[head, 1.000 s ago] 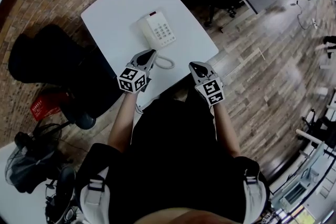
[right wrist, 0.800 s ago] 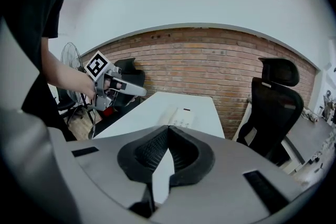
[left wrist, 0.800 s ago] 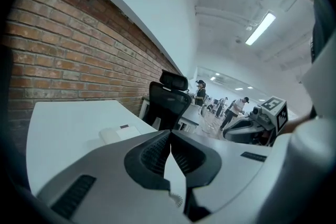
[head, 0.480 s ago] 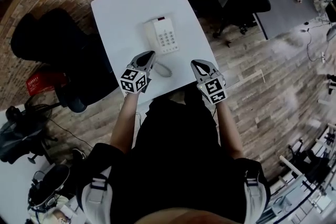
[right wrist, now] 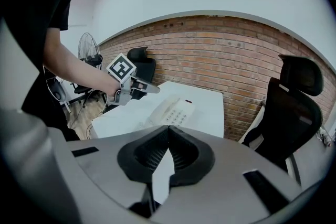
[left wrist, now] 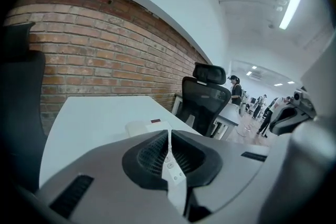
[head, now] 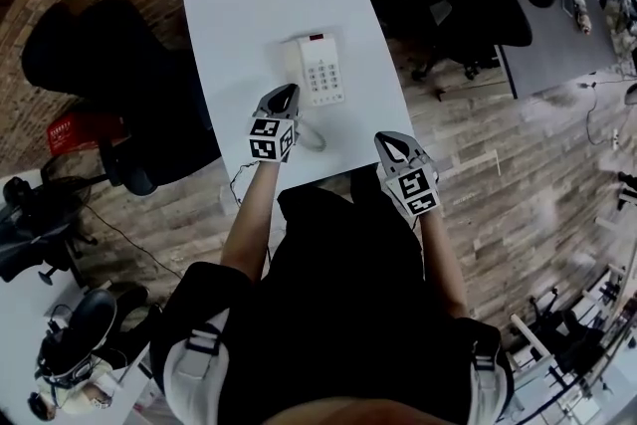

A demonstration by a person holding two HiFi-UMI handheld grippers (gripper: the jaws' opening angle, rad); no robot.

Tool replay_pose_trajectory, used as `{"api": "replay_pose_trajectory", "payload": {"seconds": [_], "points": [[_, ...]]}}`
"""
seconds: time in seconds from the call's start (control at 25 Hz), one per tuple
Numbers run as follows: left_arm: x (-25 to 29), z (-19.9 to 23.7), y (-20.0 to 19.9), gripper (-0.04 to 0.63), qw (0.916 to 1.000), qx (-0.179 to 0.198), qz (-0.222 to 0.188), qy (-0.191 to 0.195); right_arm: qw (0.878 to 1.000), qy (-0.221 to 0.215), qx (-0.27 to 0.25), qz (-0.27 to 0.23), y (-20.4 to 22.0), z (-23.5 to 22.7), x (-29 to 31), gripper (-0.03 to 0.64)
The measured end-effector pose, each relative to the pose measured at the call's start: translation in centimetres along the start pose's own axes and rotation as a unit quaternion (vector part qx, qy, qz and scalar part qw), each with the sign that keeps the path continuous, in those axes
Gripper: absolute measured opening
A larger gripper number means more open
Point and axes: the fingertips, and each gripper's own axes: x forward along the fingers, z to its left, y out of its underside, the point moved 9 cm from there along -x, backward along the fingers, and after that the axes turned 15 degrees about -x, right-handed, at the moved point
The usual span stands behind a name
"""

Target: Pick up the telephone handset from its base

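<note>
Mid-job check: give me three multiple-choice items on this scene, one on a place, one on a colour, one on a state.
1. The telephone stands on: A a shelf; B the white table; C a stool.
2. The telephone is: A black; B red; C white.
3. The handset is: A resting on the telephone; B held in the air; C dangling from its cord.

Answers: B, the head view shows it on the tabletop. C, body and handset are both white. A, it lies along the telephone's side, and the left gripper is shut and empty.

Smooth plastic telephone [head: 317,70], matt white table [head: 254,5], rough brick wall [left wrist: 105,44].
</note>
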Motion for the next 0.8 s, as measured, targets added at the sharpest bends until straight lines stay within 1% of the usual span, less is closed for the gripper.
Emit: {"api": "replay_pose_trajectory", "payload": {"seconds": [0.16,0.28,0.32,0.48,0.56,0.64,0.72,0.8], "points": [[1.7,0.7,0.7,0.026,0.9991,-0.002,-0.003,-0.042,1.0,0.005,0.002,0.01,1.1,-0.9,-0.3,-0.003],[2.8,1.1,1.0,0.108,0.9984,-0.017,0.002,-0.054,1.0,0.009,0.003,0.015,1.4,-1.4,-0.3,-0.003],[3.1,1.3,1.2,0.125,0.9981,-0.02,0.004,-0.059,1.0,0.01,0.001,0.017,1.5,-1.4,-0.2,-0.003],[4.4,1.5,2.0,0.174,0.9964,-0.024,0.014,-0.08,0.999,0.007,-0.019,0.029,1.9,-1.3,0.0,-0.003],[5.1,1.7,2.4,0.2,0.9956,-0.028,0.019,-0.088,0.999,0.006,-0.019,0.031,2.0,-1.3,0.1,-0.003],[5.8,2.0,2.5,0.246,0.9945,-0.027,0.021,-0.099,0.999,0.008,-0.015,0.034,2.2,-1.4,0.2,-0.003],[6.4,2.2,2.6,0.268,0.9934,-0.02,0.024,-0.111,0.999,0.01,-0.012,0.036,2.3,-1.4,0.2,-0.003],[7.1,2.3,2.9,0.274,0.992,-0.015,0.027,-0.122,0.999,0.009,-0.01,0.038,2.5,-1.2,0.2,-0.003]]}}
